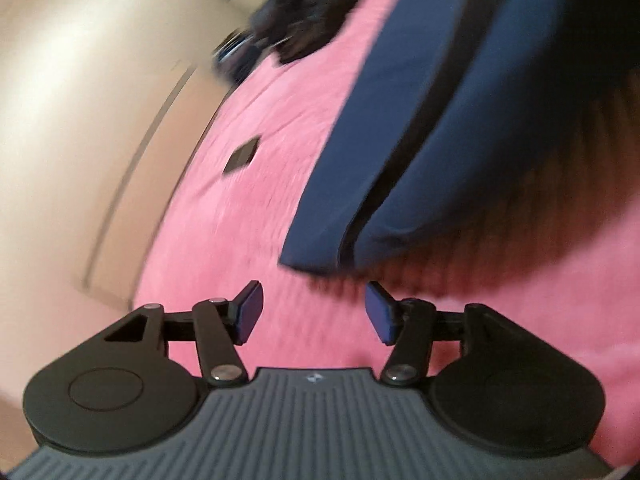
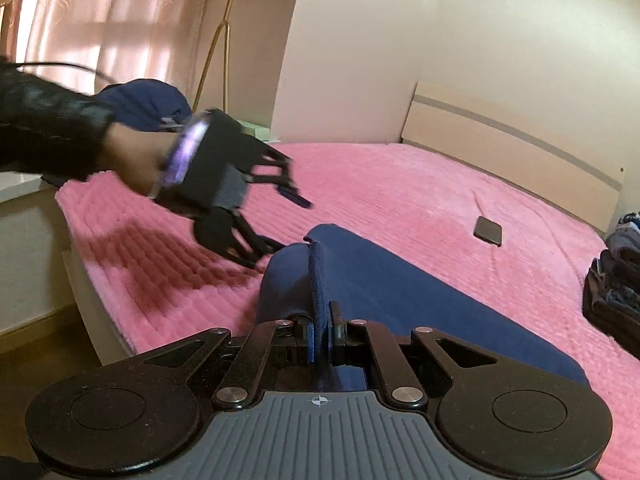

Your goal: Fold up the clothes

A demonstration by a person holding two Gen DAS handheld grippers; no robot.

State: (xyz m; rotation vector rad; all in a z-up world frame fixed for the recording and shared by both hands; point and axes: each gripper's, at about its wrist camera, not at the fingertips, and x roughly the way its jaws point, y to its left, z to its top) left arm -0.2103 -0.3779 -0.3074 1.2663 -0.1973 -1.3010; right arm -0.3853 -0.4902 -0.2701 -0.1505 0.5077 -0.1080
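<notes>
My right hand-held gripper (image 2: 319, 344) is clamped on a raised fold of the navy blue cloth garment (image 2: 400, 292), which lies on the pink ribbed fleece bed cover (image 2: 400, 184). My left hand-held gripper (image 1: 314, 312) has its fingers apart with nothing between them, hovering near the garment's edge at 12 o'clock in its own view; that view is motion-blurred. In the right view it sits at 10 o'clock, hand (image 2: 132, 160) in a black sleeve (image 2: 48, 120). Flat black phone (image 2: 488, 231) at 2 o'clock. Dark folded clothes stack (image 2: 612, 280) at 3 o'clock.
</notes>
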